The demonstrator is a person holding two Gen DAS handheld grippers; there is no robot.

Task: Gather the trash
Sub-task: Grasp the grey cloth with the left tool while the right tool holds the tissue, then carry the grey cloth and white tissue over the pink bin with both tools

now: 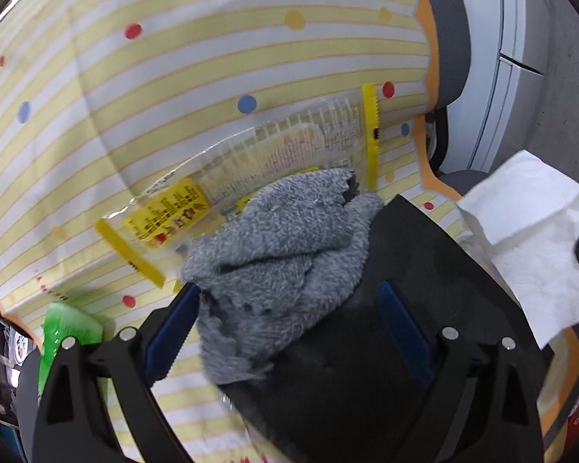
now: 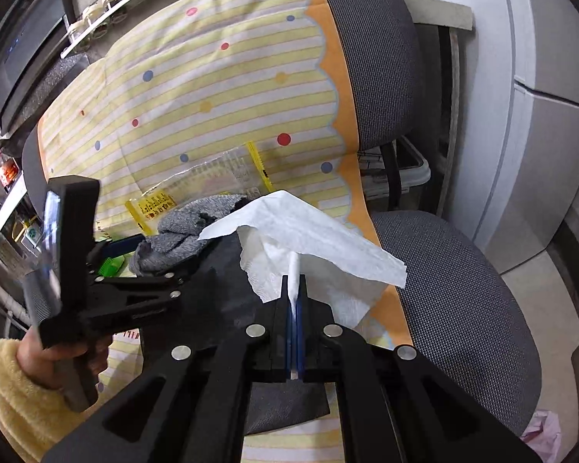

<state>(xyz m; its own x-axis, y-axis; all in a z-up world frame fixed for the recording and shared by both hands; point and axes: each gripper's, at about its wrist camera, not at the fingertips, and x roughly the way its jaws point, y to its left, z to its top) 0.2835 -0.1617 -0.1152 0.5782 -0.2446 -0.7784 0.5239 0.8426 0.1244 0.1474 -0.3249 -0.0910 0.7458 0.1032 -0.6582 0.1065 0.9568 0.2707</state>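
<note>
**Tissue pinched, grey cloth over a black tray**

Here, the right gripper (image 2: 294, 308) is clamped tight on a white tissue (image 2: 308, 239), its blue pads pressed together with a twisted fold of the paper standing up between them. The rest of the sheet fans out above the fingers, hanging over the near edge of the striped cloth (image 2: 212, 77) that covers the grey chair (image 2: 455, 289).

The left gripper (image 1: 289, 324) is spread wide; its blue-padded fingers (image 1: 170, 332) stand apart on either side of a black tray (image 1: 405, 270). A crumpled grey cloth (image 1: 281, 247) lies draped over the tray's far edge and spills down between the fingers, close to the left pad (whether it touches that pad cannot be told).

Just beyond the grey cloth, a clear plastic wrapper (image 1: 251, 169) with yellow end strips and a yellow label lies flat on the striped cloth. A green packet (image 1: 69, 332) sits at the lower left, beside the left finger. From the right wrist view, the person's hand (image 2: 58, 351) in a yellow fleece sleeve grips the left tool's handle.
</note>
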